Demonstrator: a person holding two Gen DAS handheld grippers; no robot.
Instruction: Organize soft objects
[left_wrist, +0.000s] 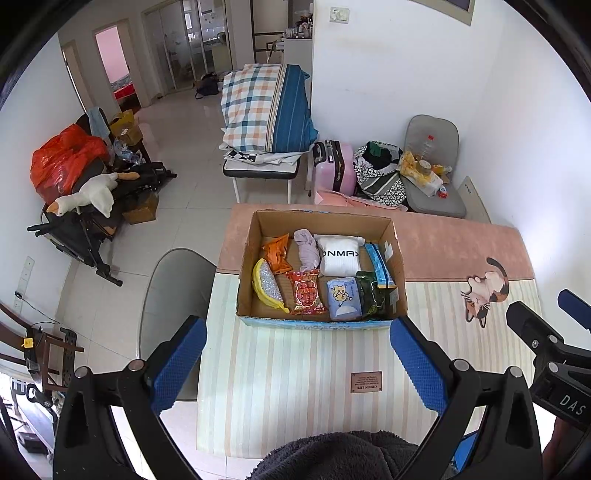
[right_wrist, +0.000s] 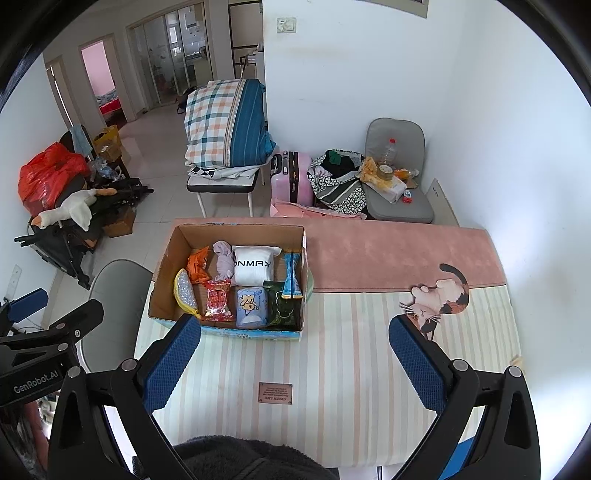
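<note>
An open cardboard box stands on a striped table mat. It holds soft items: a white rolled cloth, a lilac cloth, a yellow banana pouch, orange and red snack packs, a blue tissue pack, and green and blue packets. My left gripper is open and empty, held above the mat in front of the box. My right gripper is open and empty, to the right of the box.
A cat picture marks the mat's right side. A grey chair stands left of the table. Behind are a folded plaid quilt on a bench, a pink suitcase, bags, a second chair with clutter, and a goose plush.
</note>
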